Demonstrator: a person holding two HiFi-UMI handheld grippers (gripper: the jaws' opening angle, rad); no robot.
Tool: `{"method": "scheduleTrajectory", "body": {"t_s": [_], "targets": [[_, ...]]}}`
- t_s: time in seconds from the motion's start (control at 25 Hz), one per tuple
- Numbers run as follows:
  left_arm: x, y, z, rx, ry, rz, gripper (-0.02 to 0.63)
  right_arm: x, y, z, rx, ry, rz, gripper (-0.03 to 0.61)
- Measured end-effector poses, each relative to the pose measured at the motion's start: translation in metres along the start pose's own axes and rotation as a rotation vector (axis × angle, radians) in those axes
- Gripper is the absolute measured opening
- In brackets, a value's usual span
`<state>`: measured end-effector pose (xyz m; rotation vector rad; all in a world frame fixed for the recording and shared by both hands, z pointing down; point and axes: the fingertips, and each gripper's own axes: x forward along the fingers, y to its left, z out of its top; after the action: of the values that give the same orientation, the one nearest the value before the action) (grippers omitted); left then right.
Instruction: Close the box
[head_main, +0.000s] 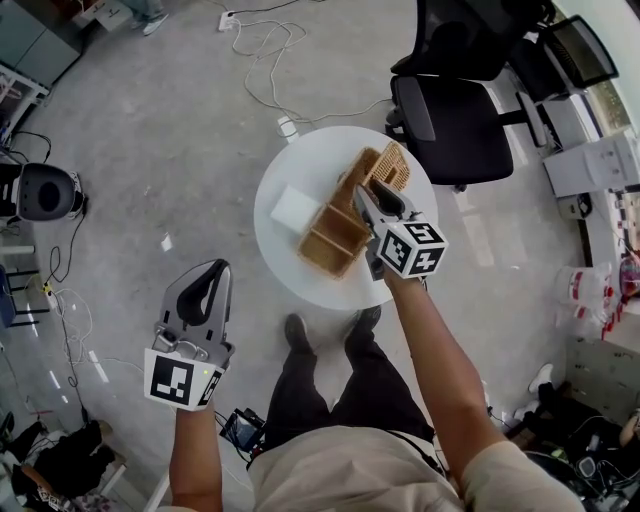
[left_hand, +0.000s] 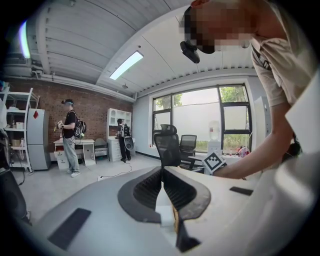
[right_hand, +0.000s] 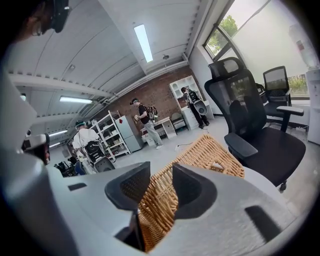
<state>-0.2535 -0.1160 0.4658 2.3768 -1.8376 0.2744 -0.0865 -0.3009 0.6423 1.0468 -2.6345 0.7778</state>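
A woven wicker box (head_main: 330, 240) lies on the round white table (head_main: 272, 245), its hinged lid (head_main: 388, 168) raised at the far end. My right gripper (head_main: 364, 197) reaches in from the near right and is shut on the lid's edge. In the right gripper view the wicker lid (right_hand: 212, 152) passes between the two jaws of the right gripper (right_hand: 161, 172). My left gripper (head_main: 220, 270) hangs over the floor, left of the table and well away from the box. The jaws of the left gripper (left_hand: 162, 172) meet at their tips with nothing between them.
A white square block (head_main: 293, 208) lies on the table left of the box. Two black office chairs (head_main: 452, 115) stand just beyond the table. Cables (head_main: 262, 45) trail over the floor behind. A person's shoes (head_main: 296, 331) are at the table's near edge. Other people stand far off.
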Motion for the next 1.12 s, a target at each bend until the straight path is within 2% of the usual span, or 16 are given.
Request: {"method": "scheduleTrajectory", "body": {"t_s": [0.36, 0.4, 0.44, 0.72, 0.88, 1.12], "targets": [[-0.007, 0.016, -0.008, -0.01, 0.005, 0.02, 0.014, 0.025, -0.001, -0.014, -0.036, 0.047, -0.019, 0.124], [-0.008, 0.018, -0.009, -0.011, 0.004, 0.022, 0.014, 0.027, -0.003, -0.017, -0.043, 0.057, -0.031, 0.099], [-0.008, 0.019, -0.009, -0.011, 0.004, 0.024, 0.014, 0.03, -0.007, -0.021, -0.049, 0.069, -0.045, 0.045], [-0.009, 0.024, -0.003, -0.007, -0.004, 0.035, 0.014, 0.03, -0.026, -0.044, -0.066, 0.158, -0.058, 0.046], [-0.011, 0.02, 0.016, -0.002, -0.026, 0.034, 0.014, 0.013, -0.014, -0.025, -0.08, 0.145, -0.033, 0.04], [-0.01, 0.018, 0.051, 0.023, -0.071, 0.014, 0.014, -0.015, 0.025, 0.038, -0.16, 0.059, 0.038, -0.005]]}}
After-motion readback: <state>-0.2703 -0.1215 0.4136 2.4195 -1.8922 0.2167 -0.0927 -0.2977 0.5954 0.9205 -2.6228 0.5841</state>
